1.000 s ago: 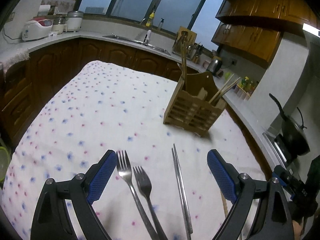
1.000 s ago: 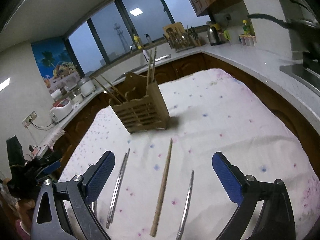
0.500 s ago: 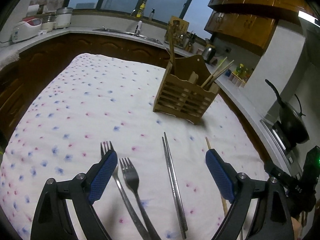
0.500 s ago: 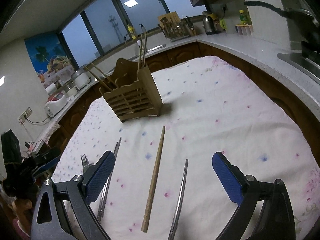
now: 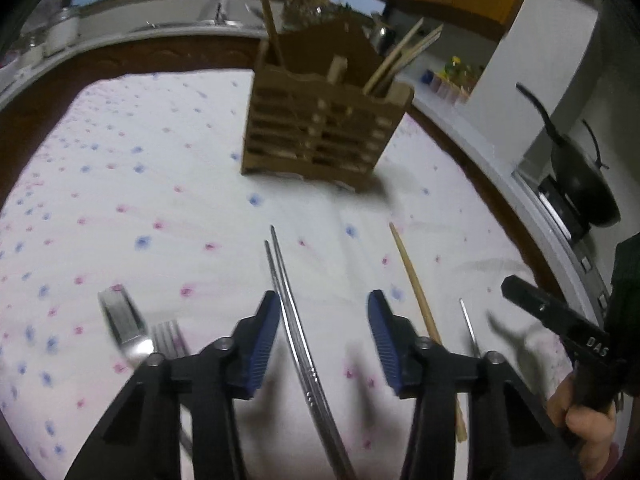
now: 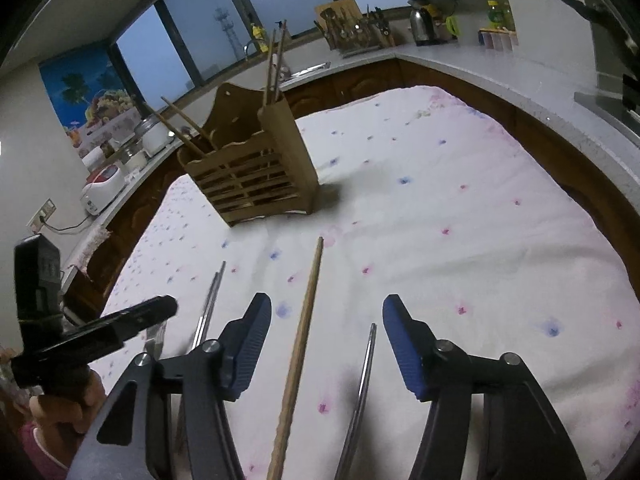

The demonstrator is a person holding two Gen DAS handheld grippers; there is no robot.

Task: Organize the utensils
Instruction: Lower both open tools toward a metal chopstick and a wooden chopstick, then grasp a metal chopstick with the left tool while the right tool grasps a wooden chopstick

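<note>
**Both grippers drop toward loose utensils on kitchen table**

Since a second ago, both grippers have sunk toward the cloth and their jaws have narrowed from wide. Pitched steeply down, the left gripper (image 5: pixel 322 330) is closing with the pair of metal chopsticks (image 5: pixel 294 332) between its blue pads, hard by the left pad, though no pad presses on them. Two forks (image 5: pixel 132 332) lie at its 9 o'clock, outside the jaws. At its 3 o'clock lies the wooden chopstick (image 5: pixel 416 292), which sits between the closing jaws of the right gripper (image 6: pixel 326 338), also tilted down; a single metal chopstick (image 6: pixel 366 364) lies between them too, nearer the right pad, both untouched. Each tool is held by a hand (image 5: pixel 580 412) on its black handle. At 12 o'clock from both grippers, well apart, the wooden utensil holder (image 6: pixel 256 172) stands upright on the flower-print tablecloth (image 6: pixel 460 216), with chopsticks already leaning in its compartments.
</note>
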